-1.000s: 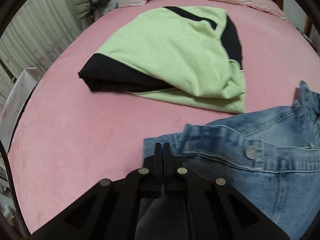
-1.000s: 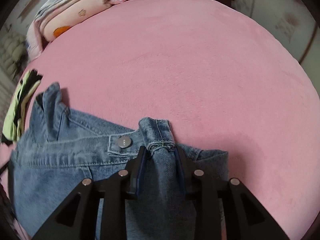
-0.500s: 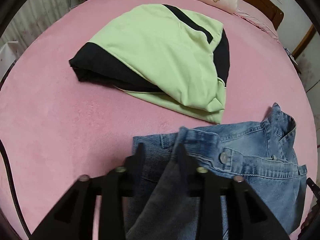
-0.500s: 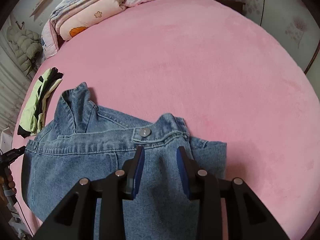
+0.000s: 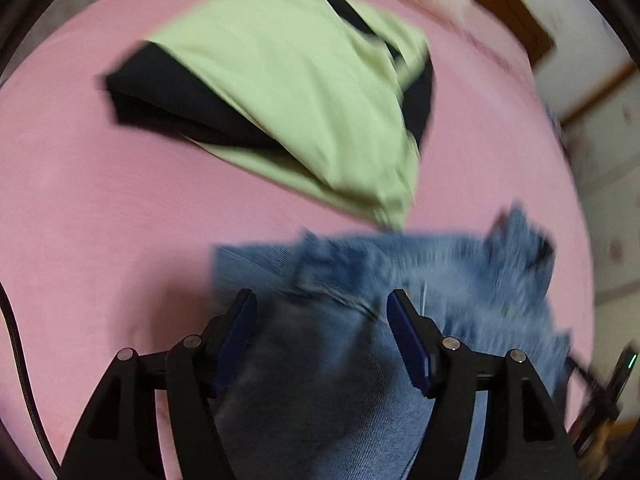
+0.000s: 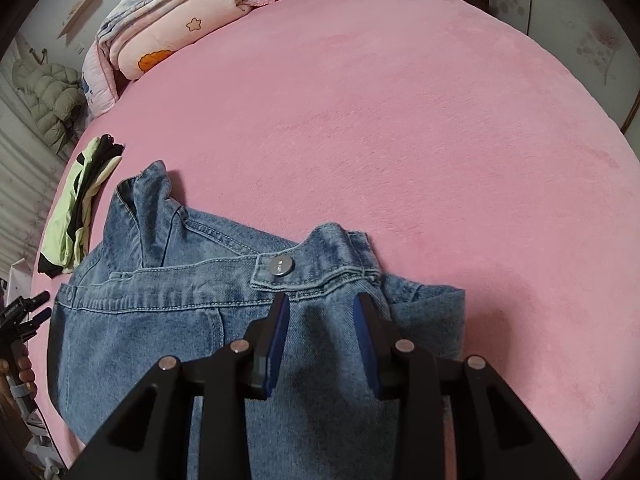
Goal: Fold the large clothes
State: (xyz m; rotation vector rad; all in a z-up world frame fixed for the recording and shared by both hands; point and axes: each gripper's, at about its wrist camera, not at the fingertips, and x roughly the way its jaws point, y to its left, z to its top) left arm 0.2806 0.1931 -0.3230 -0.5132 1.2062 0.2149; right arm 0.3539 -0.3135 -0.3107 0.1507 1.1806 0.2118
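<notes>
A pair of blue jeans (image 6: 168, 312) is spread on a pink bed (image 6: 400, 140), filling the lower left and lower centre of the right wrist view, with the waistband running across the middle and a metal button (image 6: 281, 266) just above the right gripper (image 6: 320, 312). The right gripper is seen at the bottom centre; its jaws are held apart over the denim, the fabric lying between the blue pads, and no pinching of the cloth can be made out.

In the left wrist view, which is blurred, the left gripper (image 5: 322, 308) is found at the bottom centre. Its jaws have just been opening and are now spread wide, with the denim of the jeans (image 5: 420, 280) lying between and beneath them but not gripped.

A folded green and black garment (image 5: 288, 92) is laid on the bed in the upper centre of the left view, just beyond the jeans; it is seen edge-on at the left of the right view. Folded quilts (image 6: 160, 28) are stacked at the upper left of the right view, and a padded jacket (image 6: 48, 100) is hung at the far left.
</notes>
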